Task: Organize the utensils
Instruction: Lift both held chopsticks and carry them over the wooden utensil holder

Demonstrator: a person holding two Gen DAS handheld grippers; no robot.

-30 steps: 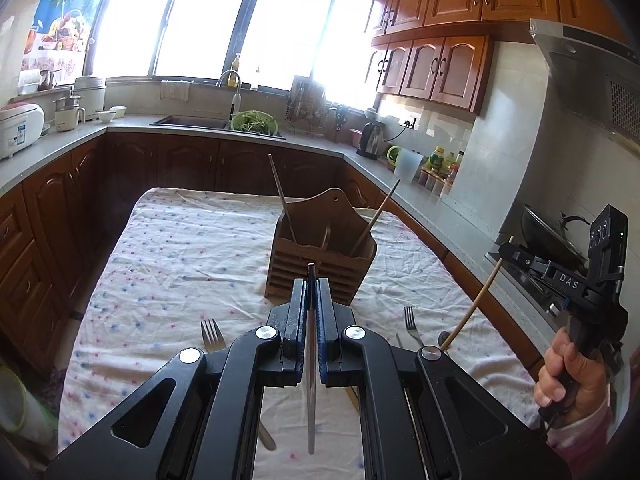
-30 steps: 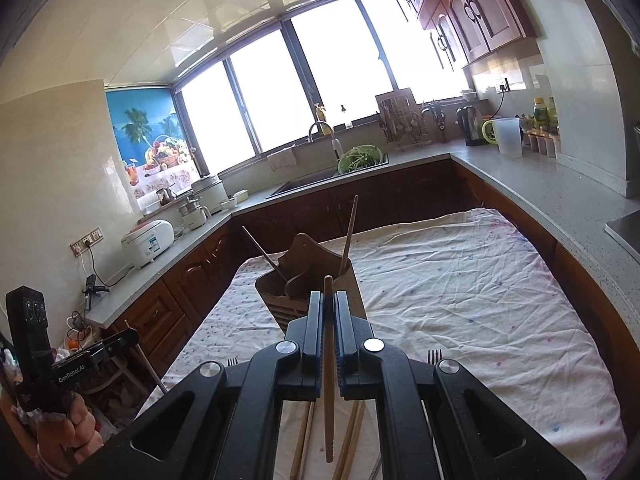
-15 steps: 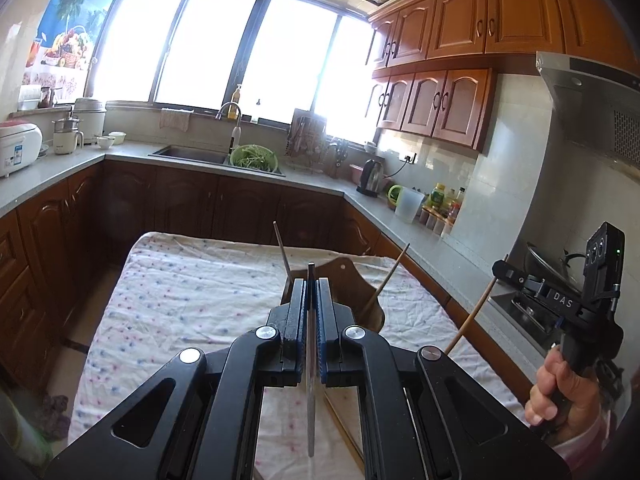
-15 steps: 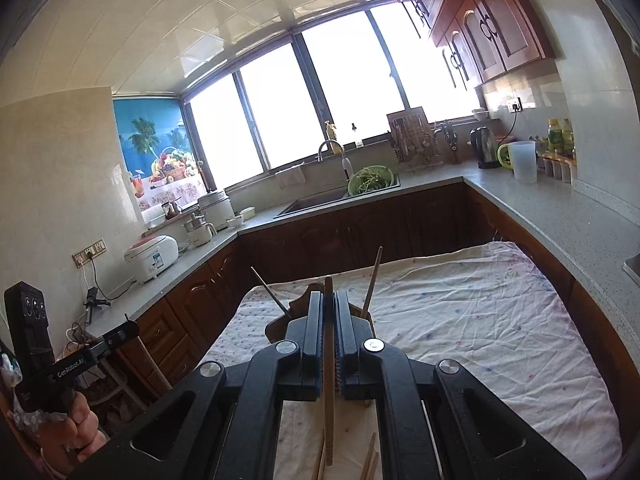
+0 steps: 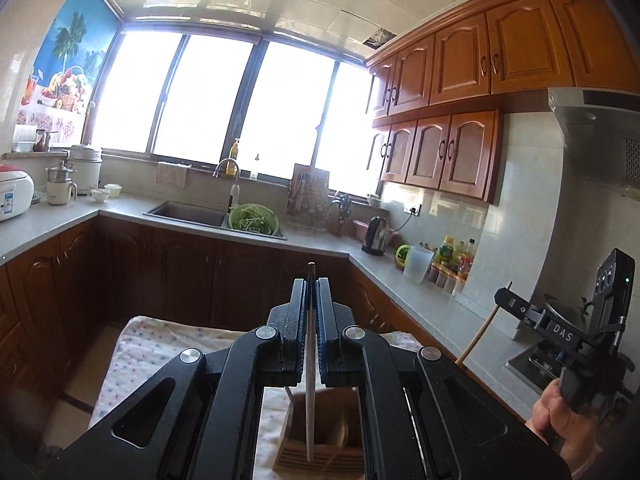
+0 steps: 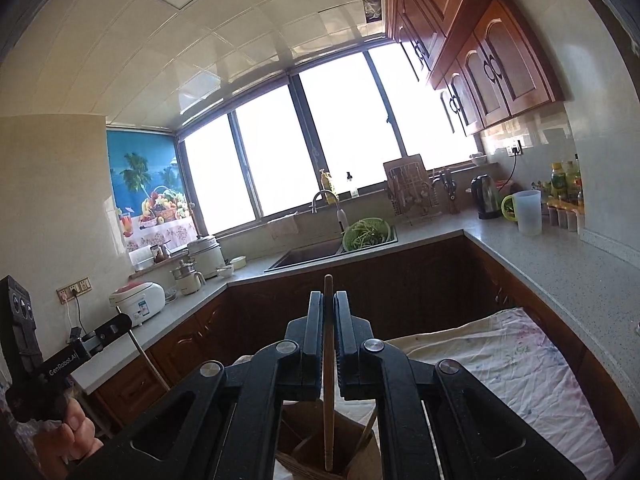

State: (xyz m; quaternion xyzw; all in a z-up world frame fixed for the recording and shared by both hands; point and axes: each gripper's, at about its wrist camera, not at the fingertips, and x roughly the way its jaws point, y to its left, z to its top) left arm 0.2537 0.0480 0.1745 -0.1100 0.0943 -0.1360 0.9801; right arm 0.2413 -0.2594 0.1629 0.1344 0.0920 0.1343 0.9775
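Observation:
My left gripper (image 5: 311,286) is shut on a thin pale chopstick (image 5: 309,400) that hangs down over the wooden utensil holder (image 5: 320,446). My right gripper (image 6: 328,300) is shut on a wooden chopstick (image 6: 328,408) whose lower end hangs in or just over the holder (image 6: 320,452). Other sticks stand in the holder. The right gripper also shows in the left wrist view (image 5: 505,298), holding its chopstick (image 5: 476,338). The left gripper shows in the right wrist view (image 6: 124,322).
The holder stands on a table with a flowered cloth (image 6: 520,368). Brown cabinets and a grey counter (image 5: 424,300) surround the table. A sink (image 5: 188,214), a green colander (image 5: 253,220), a kettle (image 5: 376,236) and a rice cooker (image 6: 138,302) sit on the counter.
Both grippers have moved forward and over the holder and tilted up, each still holding its chopstick. The table and the loose forks have dropped out of view.

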